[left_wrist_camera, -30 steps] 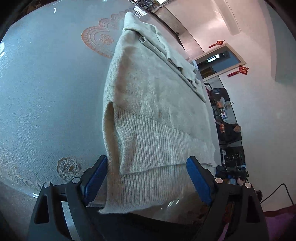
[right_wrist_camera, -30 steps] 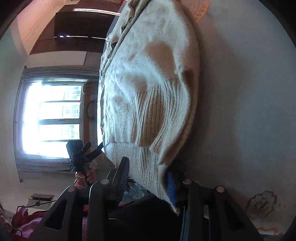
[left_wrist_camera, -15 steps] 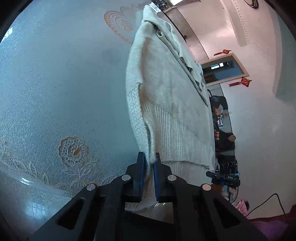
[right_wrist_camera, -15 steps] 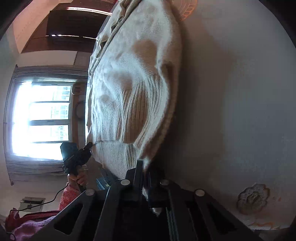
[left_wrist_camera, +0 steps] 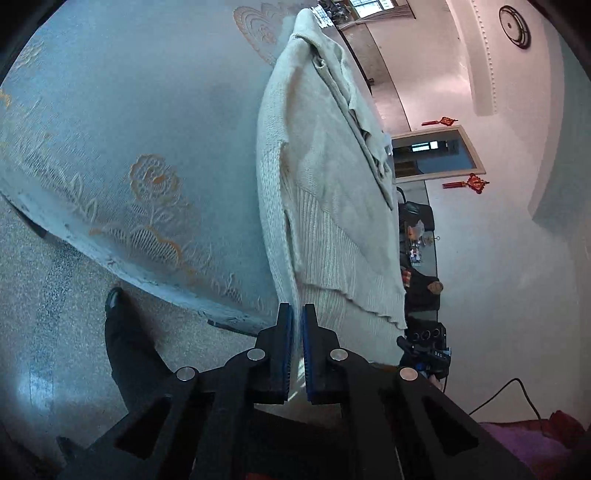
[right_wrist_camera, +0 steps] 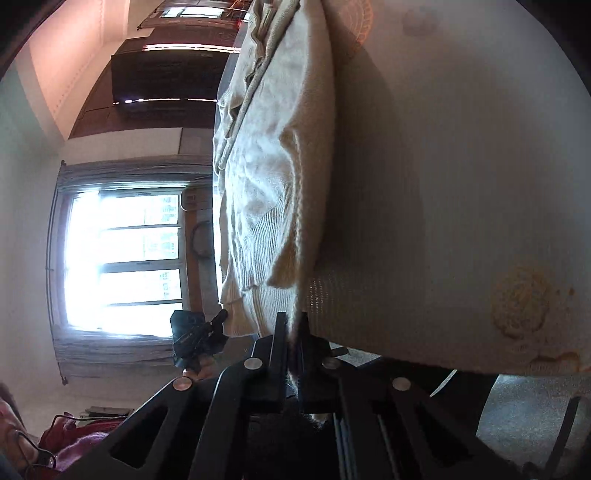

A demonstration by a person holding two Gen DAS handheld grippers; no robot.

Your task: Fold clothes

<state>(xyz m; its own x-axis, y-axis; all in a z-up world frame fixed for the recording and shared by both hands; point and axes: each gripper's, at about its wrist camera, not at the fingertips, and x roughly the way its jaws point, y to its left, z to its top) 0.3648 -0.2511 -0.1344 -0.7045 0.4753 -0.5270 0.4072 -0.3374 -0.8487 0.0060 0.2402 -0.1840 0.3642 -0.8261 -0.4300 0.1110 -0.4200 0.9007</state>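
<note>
The cream knit sweater (left_wrist_camera: 325, 192) lies along the table (left_wrist_camera: 110, 110), which carries a lace cloth with flower motifs; its ribbed hem hangs past the table's near edge. The left gripper (left_wrist_camera: 297, 314) is closed narrow on the hem's edge, blue pads pressed to either side of the knit. The right gripper (right_wrist_camera: 292, 325) is likewise pinched tight on the hem at the sweater's opposite corner, fabric trapped between its jaws.

Left wrist view only: the floor below the table edge, a dark shoe and trouser leg (left_wrist_camera: 125, 347) beside that edge, a round wall clock (left_wrist_camera: 514, 22), a doorway with red hanging ornaments (left_wrist_camera: 472, 182) beyond the sweater's far side, and the other gripper, small, past the hem.

Right wrist view only: a bright window (right_wrist_camera: 125, 258) beyond the sweater's far side, a dark cabinet (right_wrist_camera: 166, 81) above it, and the left gripper (right_wrist_camera: 197, 338) seen small near the hem, with part of a hand beneath it.
</note>
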